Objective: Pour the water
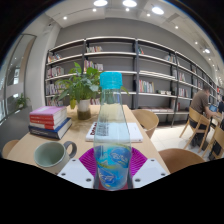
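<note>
A gripper [112, 165] clasps a clear plastic bottle [112, 125] upright, its two fingers level and pointing forward over a wooden tabletop [75, 130]. Both magenta pads [88, 160] press against the bottle's lower body from either side, and the bottle's base sits between the fingertips. The bottle carries a light blue cap [111, 80] and stands straight, not tilted, directly ahead of the camera.

Just beside the left finger, a green mug [52, 155] rests on the tabletop, its mouth open upward. Behind the mug lies a stack of books [48, 121], red on top. Beyond the bottle, an open laptop [117, 129] sits flat on the tabletop, partly hidden by the bottle. A leafy potted plant [79, 88] stands farther back, left of the bottle.

Wooden chairs [148, 119] ring the far side of the tabletop. A person [203, 105] sits at right among more chairs. Long shelves [140, 65] with books cover the rear wall under round ceiling lights [129, 4].
</note>
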The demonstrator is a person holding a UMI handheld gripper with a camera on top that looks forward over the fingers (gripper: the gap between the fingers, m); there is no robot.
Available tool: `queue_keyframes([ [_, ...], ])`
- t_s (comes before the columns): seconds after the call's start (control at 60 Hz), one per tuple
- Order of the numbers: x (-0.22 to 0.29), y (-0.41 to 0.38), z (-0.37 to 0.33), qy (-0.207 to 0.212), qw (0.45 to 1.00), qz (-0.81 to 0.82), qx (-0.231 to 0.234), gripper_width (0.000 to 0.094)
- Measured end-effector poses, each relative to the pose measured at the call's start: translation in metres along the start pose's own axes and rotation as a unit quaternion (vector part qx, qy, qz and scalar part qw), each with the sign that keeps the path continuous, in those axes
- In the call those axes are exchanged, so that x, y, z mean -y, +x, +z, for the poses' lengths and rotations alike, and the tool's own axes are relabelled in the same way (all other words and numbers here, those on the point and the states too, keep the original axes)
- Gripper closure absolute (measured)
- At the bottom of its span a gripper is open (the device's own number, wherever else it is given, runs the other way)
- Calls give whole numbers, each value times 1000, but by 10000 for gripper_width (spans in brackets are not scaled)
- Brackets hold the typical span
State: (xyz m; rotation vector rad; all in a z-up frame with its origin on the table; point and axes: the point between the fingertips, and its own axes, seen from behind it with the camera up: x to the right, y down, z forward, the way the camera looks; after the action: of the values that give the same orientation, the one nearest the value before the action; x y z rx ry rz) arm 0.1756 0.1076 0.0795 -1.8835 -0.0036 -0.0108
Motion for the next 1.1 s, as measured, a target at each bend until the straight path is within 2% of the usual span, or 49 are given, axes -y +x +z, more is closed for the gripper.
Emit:
queue_keyframes([
  [0.033,-12,2,1,-9,1000,6,-1,545],
  [0.067,-6,5,-1,7,1000,18,-2,545],
  [0.15,-8,5,-5,10,1000,14,-2,531],
  [0.317,-8,3,-4,14,1000,10,-6,378],
  [0.35,-12,4,-5,4,1000,10,-8,312],
  [0.4,-13,8,-9,-2,1000,12,-17,165],
  [0.417,-13,8,-10,-3,1000,10,-18,90],
  [0.567,-31,9,-44,-32,999,6,-26,85],
  [0.683,-59,-2,-90,-80,996,9,-31,89],
  [0.833,-73,-51,-158,-126,991,36,-10,85],
  [0.933,-61,-89,-193,-125,992,35,3,85],
  [1.1,-6,-141,-238,-104,994,14,21,71],
])
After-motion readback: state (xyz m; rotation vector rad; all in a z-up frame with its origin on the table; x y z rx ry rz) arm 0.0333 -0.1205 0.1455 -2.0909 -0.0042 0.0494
